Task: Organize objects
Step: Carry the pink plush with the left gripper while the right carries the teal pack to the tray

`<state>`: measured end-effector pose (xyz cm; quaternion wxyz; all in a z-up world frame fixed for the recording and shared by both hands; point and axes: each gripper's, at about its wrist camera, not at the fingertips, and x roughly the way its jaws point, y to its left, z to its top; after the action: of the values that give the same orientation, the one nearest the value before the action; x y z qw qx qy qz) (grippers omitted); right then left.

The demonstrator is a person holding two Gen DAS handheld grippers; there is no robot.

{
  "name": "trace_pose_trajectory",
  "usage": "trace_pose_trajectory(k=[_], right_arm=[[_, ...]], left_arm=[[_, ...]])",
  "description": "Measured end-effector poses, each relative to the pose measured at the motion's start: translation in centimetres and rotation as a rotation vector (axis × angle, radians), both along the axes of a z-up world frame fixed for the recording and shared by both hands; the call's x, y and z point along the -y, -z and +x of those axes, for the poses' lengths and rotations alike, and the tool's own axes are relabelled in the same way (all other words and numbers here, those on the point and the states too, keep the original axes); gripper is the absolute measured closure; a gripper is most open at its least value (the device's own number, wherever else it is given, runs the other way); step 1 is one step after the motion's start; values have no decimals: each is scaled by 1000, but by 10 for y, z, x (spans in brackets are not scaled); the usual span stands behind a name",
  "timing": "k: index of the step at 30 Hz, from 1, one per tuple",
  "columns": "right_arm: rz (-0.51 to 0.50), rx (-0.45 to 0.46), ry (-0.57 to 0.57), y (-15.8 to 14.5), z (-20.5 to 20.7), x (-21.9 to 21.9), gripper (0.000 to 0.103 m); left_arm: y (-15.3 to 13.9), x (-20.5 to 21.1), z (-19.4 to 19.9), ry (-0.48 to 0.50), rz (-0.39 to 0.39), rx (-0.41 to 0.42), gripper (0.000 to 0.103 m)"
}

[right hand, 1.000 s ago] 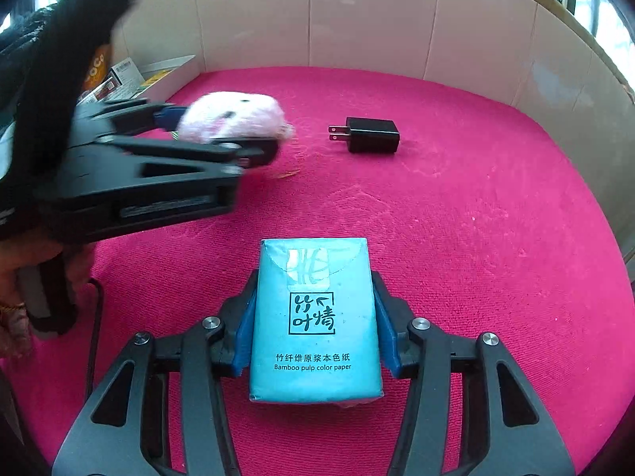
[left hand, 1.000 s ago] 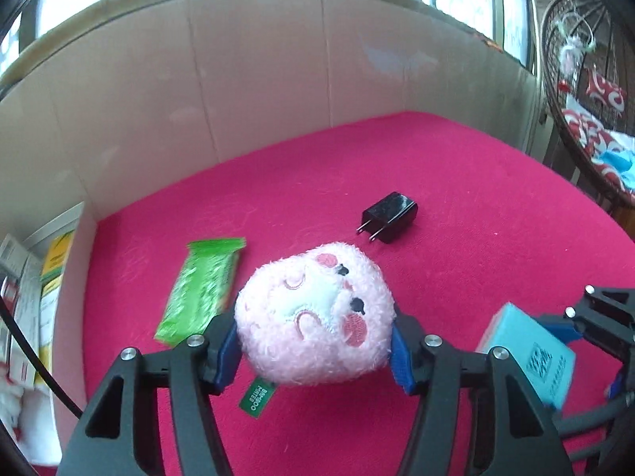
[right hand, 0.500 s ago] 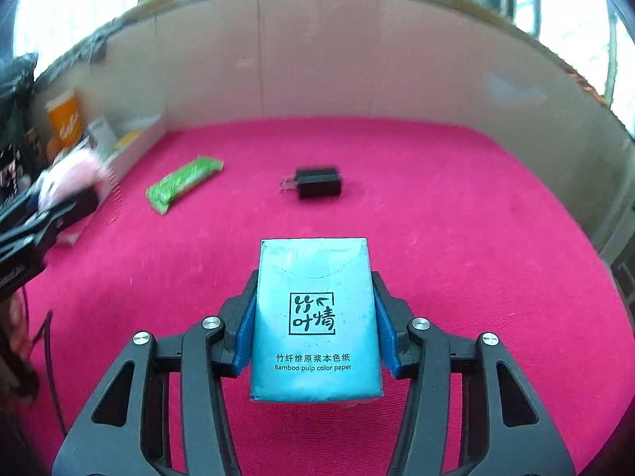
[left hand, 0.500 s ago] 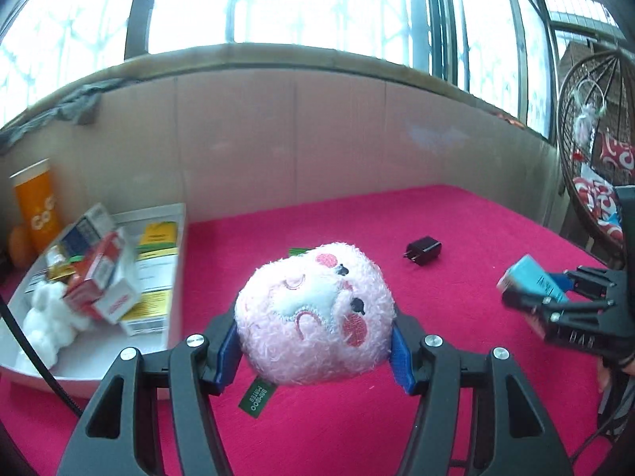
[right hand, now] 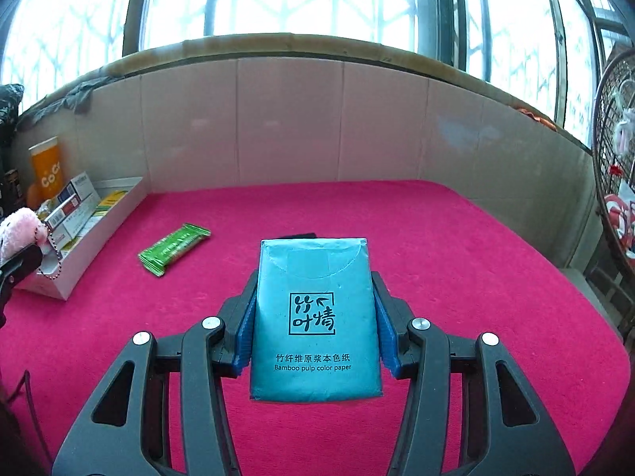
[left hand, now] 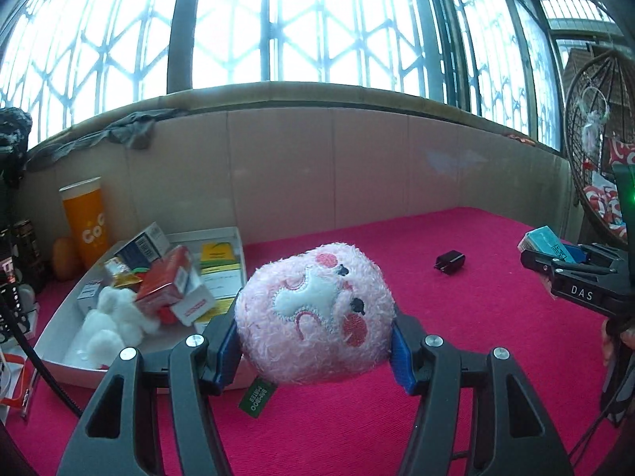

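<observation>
While your left gripper (left hand: 315,351) clamps the pink plush toy (left hand: 315,313) between its blue pads, the white tray (left hand: 59,351) of sorted boxes sits at ten o'clock, just beside it. Your right gripper (right hand: 313,341) squeezes the teal tissue pack (right hand: 313,317). On the red cloth (right hand: 456,261), a green snack bar (right hand: 174,248) waits at eleven o'clock. Carry the plush over the tray's near wall, lower it into a bare spot, then release; I judge the leaning boxes could topple.
</observation>
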<state>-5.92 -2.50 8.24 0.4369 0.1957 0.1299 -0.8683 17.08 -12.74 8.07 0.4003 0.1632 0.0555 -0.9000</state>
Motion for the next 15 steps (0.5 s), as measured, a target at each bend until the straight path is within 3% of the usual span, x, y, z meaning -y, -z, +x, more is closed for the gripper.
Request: trace_pose_trajectory(k=[15], right_arm=[[19, -54, -126, 3, 59, 35, 53]], left_arm=[[3, 21, 37, -76, 26, -50, 41]])
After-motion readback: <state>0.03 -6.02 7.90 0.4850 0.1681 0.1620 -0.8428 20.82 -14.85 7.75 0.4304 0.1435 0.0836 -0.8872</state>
